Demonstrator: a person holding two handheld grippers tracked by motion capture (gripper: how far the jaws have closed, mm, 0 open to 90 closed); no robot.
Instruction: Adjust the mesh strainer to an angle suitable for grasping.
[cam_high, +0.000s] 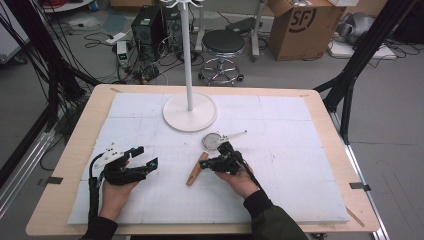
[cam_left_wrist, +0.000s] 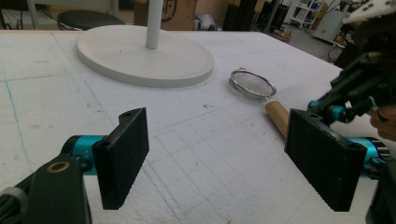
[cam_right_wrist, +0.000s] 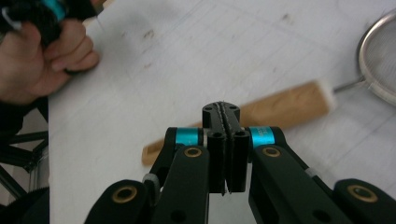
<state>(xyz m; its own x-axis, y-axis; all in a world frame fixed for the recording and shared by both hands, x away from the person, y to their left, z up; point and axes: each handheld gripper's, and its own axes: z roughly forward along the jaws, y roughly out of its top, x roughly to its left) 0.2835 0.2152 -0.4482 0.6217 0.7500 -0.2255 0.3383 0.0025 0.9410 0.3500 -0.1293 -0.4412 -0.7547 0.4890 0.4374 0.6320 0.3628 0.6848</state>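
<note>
On the white-padded counter (cam_high: 280, 165), the right hand-held gripper (cam_right_wrist: 226, 116) hovered pressed together, empty, above the strainer (cam_high: 212, 141)'s wooden handle (cam_right_wrist: 285, 109); left hand-held gripper (cam_high: 145, 156) spread, waiting. Next, I'd judge: open, grasp that handle.

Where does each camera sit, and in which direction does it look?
High view: above the person's side, looking forward and down on the table; both forearms, left tongs and right tongs show.
Left gripper view: on the left tongs, looking between open jaws toward the strainer and stand base.
Right gripper view: on the right tongs, shut, looking down at the wooden handle; the left hand shows.
All views share the strainer.
</note>
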